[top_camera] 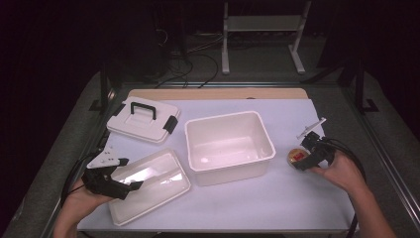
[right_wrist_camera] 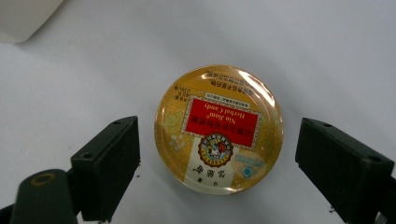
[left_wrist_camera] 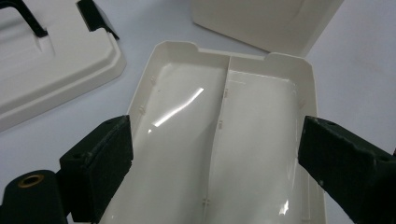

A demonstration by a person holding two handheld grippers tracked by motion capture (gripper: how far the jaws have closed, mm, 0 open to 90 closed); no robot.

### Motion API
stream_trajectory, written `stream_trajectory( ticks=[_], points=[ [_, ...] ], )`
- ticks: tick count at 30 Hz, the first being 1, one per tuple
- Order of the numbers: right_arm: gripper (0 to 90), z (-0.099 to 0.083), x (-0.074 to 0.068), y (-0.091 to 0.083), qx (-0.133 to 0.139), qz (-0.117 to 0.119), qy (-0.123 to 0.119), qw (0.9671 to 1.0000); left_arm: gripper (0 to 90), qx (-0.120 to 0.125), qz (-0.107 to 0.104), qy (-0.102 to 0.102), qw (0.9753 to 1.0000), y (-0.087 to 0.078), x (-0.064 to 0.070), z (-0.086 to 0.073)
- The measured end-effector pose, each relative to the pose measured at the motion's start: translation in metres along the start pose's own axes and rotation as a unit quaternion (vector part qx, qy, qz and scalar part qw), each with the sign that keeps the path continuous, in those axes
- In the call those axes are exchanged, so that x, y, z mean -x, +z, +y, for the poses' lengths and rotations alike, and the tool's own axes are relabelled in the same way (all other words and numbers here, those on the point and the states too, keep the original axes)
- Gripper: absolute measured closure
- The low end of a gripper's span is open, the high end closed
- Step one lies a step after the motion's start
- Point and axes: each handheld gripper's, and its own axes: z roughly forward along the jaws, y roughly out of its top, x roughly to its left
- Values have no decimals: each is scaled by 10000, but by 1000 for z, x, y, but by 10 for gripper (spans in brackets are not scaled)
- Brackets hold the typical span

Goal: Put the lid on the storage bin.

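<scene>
Left gripper [top_camera: 130, 187] is held wide open over the shallow tray [left_wrist_camera: 224, 140], right gripper [right_wrist_camera: 217, 163] spread around the candy tin [right_wrist_camera: 218, 128] lying on the table [top_camera: 277, 193]; tin could be pushed aside by an off-centre closure.

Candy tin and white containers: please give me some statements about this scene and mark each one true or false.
1. The candy tin lies between the open jaws of the right gripper. True.
2. The candy tin is inside the deep white box. False: it lies on the table, right of the box.
3. The left gripper is open over the shallow divided tray. True.
4. The lid with the black handle is closed on the deep white box. False: it lies apart, left of the box.
</scene>
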Motion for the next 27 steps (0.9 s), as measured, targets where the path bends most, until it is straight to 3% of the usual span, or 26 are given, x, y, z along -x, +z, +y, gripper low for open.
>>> stream_trajectory(
  ticks=[11, 27],
  points=[
    [134, 6, -1, 19, -424, 58, -105, 9990, 99, 41, 12, -41, 10000, -2, 0, -2],
    [199, 6, 2, 19, -461, 58, -243, 9986, 99, 114, 33, -53, 9999, -6, -2, -5]
  ],
)
